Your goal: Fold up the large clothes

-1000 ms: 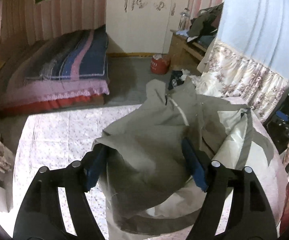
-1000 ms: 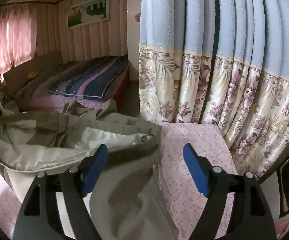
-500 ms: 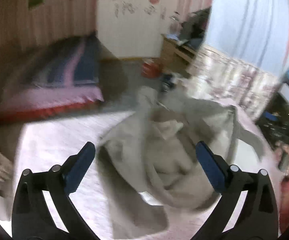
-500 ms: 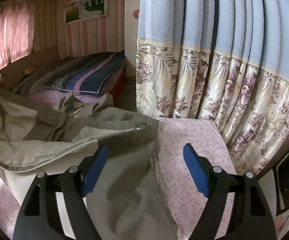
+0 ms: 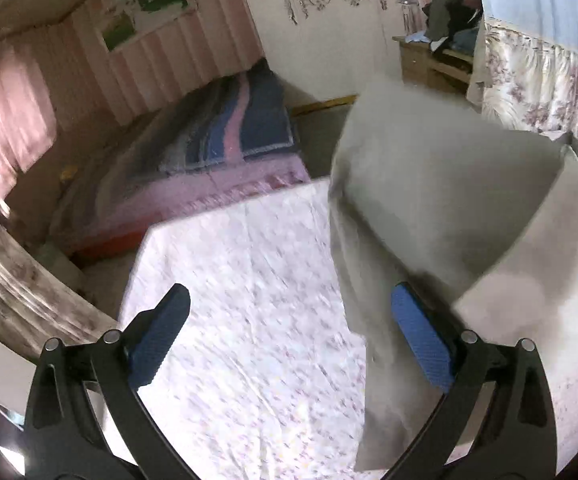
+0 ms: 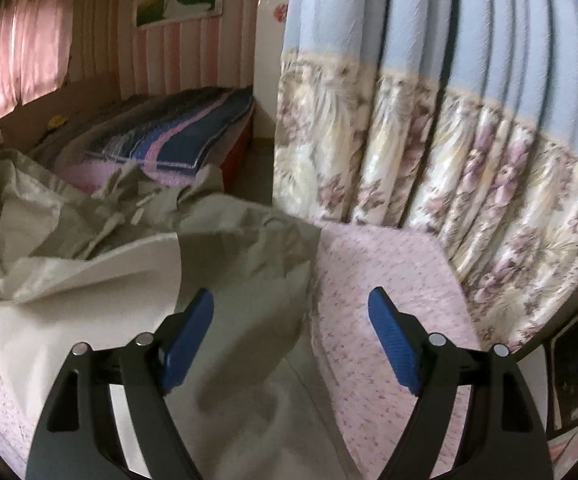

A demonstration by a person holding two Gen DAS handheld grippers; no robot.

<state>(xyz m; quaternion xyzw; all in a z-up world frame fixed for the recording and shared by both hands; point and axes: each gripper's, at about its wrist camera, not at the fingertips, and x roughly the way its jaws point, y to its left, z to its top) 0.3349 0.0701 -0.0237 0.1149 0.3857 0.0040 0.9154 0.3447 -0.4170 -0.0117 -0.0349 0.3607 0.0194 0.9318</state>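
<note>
- A table covered in a pink floral cloth (image 5: 249,300) carries the work.
- A beige-grey garment (image 6: 89,280) lies crumpled on it, spread over the right side in the left wrist view, reaching toward the far edge.
- The cloth's far right corner (image 6: 401,272) lies bare.

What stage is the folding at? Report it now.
Done: nothing tidy yet; the large grey-green fabric garment lies bunched on the pink floral-covered table. In hand: nothing; the left claw and right claw are both open. Left: spreading it flat, then every fold.
</note>
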